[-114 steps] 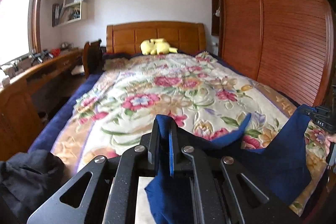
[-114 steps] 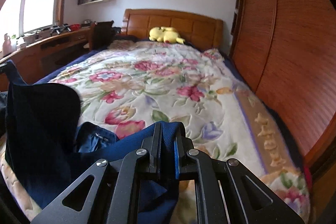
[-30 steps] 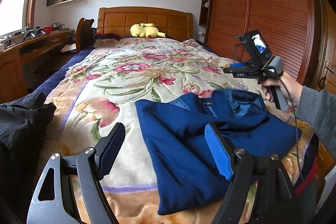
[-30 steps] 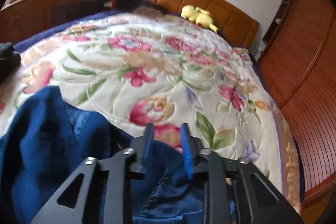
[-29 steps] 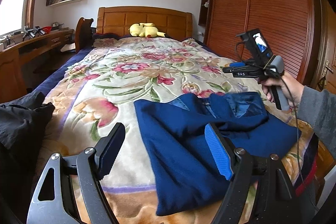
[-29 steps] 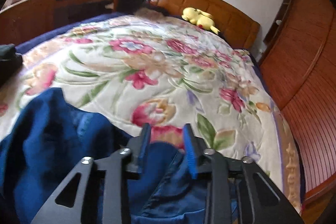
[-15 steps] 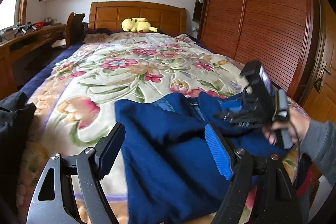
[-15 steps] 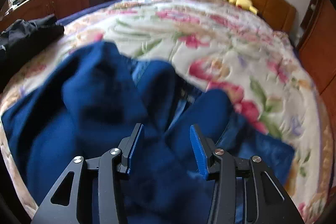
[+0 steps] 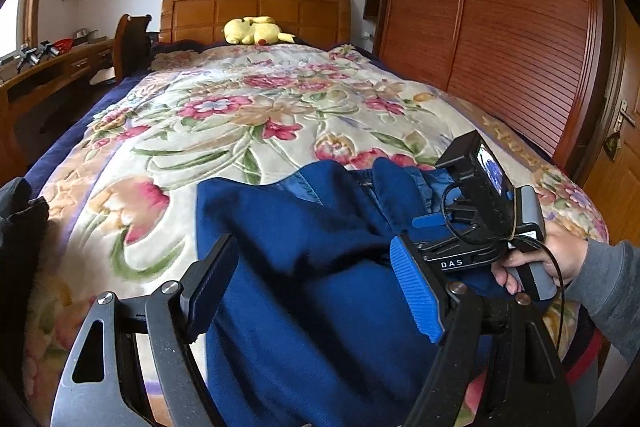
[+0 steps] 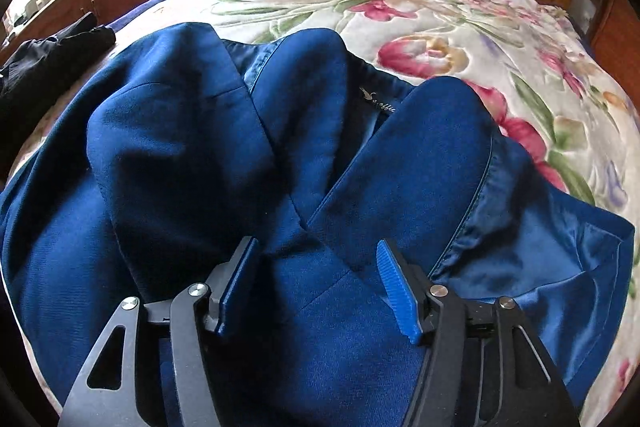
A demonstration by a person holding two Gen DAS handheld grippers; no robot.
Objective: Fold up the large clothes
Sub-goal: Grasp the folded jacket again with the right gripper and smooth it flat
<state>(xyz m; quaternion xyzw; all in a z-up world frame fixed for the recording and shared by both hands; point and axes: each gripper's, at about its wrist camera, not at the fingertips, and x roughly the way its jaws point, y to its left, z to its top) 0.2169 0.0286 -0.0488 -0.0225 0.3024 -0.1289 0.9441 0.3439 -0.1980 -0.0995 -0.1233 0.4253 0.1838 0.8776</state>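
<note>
1. On the near end of the bed (image 9: 224, 131) lies one blue jacket (image 10: 192, 155), collar toward the headboard, its long axis running toward the claws.
2. The right claw (image 10: 320, 291) hangs spread just above the crossed lapels, nearer the cloth.
3. The left claw (image 9: 316, 291) is spread too, empty, over the jacket's left half.
4. Count: one jacket, two claws, one black garment (image 10: 52, 55) beside it.

right gripper (image 9: 452, 261) side plate: "DAS" in white caps, facing the left wrist cam around 4 o'clock
blue jacket (image 10: 280, 155) neck label: pale script, kinda starts with "S", rest too blurry and half tucked under, about 12 o'clock of frame centre
</note>
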